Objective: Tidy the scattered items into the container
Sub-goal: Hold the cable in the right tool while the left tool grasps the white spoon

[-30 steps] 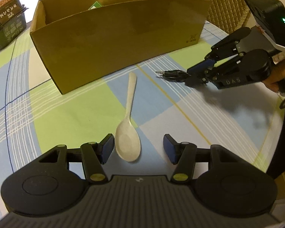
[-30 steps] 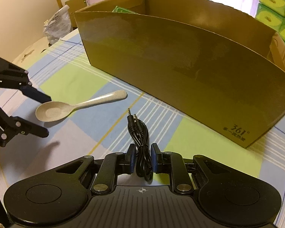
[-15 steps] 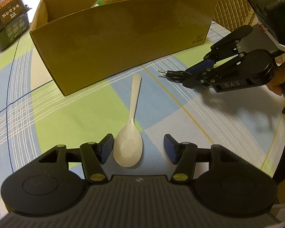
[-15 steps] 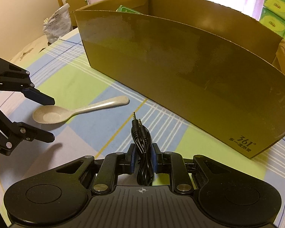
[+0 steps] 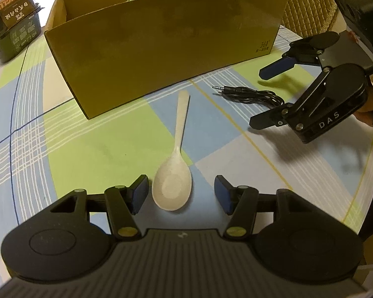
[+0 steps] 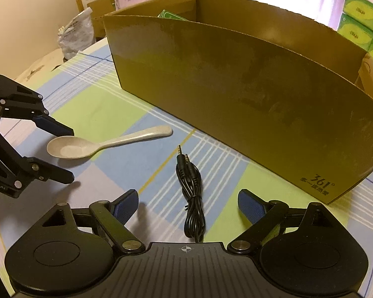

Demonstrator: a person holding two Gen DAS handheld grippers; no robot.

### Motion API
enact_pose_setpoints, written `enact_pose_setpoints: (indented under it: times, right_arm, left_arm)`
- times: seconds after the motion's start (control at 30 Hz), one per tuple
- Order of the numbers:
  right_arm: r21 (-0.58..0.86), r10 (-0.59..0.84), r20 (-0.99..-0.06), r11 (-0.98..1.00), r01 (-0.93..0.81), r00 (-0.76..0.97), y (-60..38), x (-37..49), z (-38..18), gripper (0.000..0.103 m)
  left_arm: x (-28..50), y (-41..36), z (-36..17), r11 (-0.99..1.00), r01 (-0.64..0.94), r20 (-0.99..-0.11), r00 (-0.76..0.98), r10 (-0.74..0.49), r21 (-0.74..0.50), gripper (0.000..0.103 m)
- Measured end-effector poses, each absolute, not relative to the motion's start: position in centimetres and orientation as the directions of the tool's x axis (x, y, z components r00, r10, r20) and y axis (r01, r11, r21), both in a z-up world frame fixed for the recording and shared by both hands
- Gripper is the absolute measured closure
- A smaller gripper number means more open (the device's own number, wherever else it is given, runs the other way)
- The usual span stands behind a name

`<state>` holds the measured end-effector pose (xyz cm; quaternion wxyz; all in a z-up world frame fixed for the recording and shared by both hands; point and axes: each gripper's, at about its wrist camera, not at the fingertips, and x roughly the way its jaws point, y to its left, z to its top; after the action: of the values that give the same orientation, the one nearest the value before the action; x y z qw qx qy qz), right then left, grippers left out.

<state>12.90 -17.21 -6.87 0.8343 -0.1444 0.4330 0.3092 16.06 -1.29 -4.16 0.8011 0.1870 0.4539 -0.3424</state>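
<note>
Two wide-spread pairs of fingers [image 5: 181,193] [image 6: 188,204] around matte cream spoon [image 5: 172,188], coiled black cable [image 6: 192,196].

One spoon [image 5: 175,173], one cable [image 6: 191,193], one cardboard box [image 5: 161,47], two grippers [image 5: 181,195]

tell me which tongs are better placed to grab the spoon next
Left. The left tongs are open with the spoon bowl lying between their fingertips. The right tongs are open over the black cable.
</note>
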Motion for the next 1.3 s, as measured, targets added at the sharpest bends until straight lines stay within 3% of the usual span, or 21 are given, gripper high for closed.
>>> enact_pose_setpoints:
  times: [0.07, 0.1, 0.2, 0.3, 0.37, 0.43, 1.3]
  right_arm:
    - [0.03, 0.389, -0.816, 0.767, -0.64, 0.427, -17.1, 13.0, -6.9, 0.017]
    - [0.041, 0.397, -0.817, 0.763, -0.645, 0.418, -17.1, 13.1, -7.0, 0.034]
    - [0.044, 0.39, -0.824, 0.768, -0.639, 0.412, -16.9, 13.5, -7.2, 0.039]
    - [0.038, 0.391, -0.82, 0.766, -0.642, 0.418, -16.7, 13.4, -7.2, 0.064]
    - [0.037, 0.39, -0.822, 0.764, -0.644, 0.416, -16.5, 13.5, -7.1, 0.066]
    - [0.031, 0.388, -0.821, 0.762, -0.647, 0.418, -16.5, 13.4, -7.2, 0.081]
    - [0.039, 0.393, -0.813, 0.773, -0.633, 0.43, -17.1, 12.5, -6.6, 0.084]
  left_arm:
    - [16.1, -1.3, -4.1, 0.692, 0.722, -0.856, 0.354, -0.377, -0.007, 0.05]
    - [16.1, -1.3, -4.1, 0.693, 0.721, -0.856, 0.356, -0.376, -0.004, 0.05]
    - [16.3, -1.3, -4.0, 0.691, 0.722, -0.856, 0.359, -0.373, 0.002, 0.05]
    - [16.3, -1.3, -3.9, 0.693, 0.721, -0.853, 0.362, -0.375, 0.002, 0.05]
    - [16.4, -1.3, -4.0, 0.692, 0.722, -0.854, 0.361, -0.375, 0.001, 0.05]
    - [16.4, -1.4, -4.0, 0.691, 0.723, -0.854, 0.362, -0.375, 0.003, 0.05]
    - [16.9, -1.9, -4.2, 0.673, 0.74, -0.857, 0.359, -0.37, 0.019, 0.054]
